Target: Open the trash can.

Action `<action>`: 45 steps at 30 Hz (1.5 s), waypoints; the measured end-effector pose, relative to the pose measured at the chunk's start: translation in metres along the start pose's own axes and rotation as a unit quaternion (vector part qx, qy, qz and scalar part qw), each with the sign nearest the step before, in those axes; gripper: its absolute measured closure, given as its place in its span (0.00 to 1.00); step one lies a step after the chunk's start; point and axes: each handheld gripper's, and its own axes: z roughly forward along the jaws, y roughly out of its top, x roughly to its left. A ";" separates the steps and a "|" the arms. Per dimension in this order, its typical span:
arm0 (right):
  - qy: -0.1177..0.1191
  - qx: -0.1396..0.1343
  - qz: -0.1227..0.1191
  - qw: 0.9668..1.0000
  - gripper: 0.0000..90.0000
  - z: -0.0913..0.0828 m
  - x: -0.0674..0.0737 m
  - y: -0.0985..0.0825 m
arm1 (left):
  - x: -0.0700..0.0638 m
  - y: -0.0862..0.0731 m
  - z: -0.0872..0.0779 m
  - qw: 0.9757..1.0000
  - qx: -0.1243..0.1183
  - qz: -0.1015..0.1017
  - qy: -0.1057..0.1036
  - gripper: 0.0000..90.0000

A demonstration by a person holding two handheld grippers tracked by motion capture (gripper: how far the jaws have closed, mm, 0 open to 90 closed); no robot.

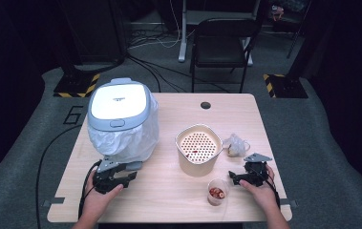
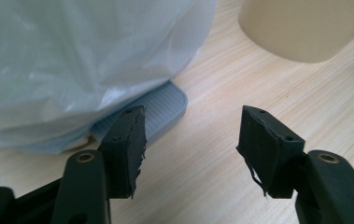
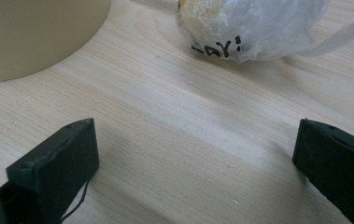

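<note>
The left hand-held gripper (image 2: 191, 140) is open and empty by the bin's pedal (image 2: 163, 107); I think pressing it comes next, right hand-held gripper (image 3: 195, 163) open too

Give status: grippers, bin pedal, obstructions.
Left gripper open, empty, aimed at bin pedal. Right gripper open, empty, by cup. Bag liner overhangs pedal.
</note>
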 end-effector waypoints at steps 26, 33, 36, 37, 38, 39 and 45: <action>0.000 0.000 0.000 1.000 0.00 0.000 0.000 0.000 | -0.007 0.004 0.026 0.999 0.005 0.035 0.031 0.35; 0.000 0.000 0.000 1.000 0.00 0.000 0.000 0.000 | -0.004 0.002 0.030 0.999 0.012 0.035 0.023 0.37; 0.000 0.000 0.000 1.000 0.00 0.000 0.000 0.000 | 0.000 -0.001 0.029 1.000 -0.003 0.012 0.011 0.37; 0.000 0.000 0.000 1.000 0.00 0.000 0.000 0.000 | 0.000 -0.002 0.029 1.000 -0.006 0.009 0.009 0.37; 0.000 0.000 0.000 1.000 0.00 0.000 0.000 0.000 | 0.000 -0.002 0.029 1.000 -0.006 0.009 0.009 0.37; 0.000 0.000 0.000 1.000 0.00 0.000 0.000 0.000 | -0.001 -0.003 0.029 1.000 -0.008 0.011 0.014 0.37; 0.000 0.000 0.000 1.000 0.00 0.000 0.000 0.000 | -0.003 -0.005 0.031 0.999 -0.007 0.032 0.025 0.37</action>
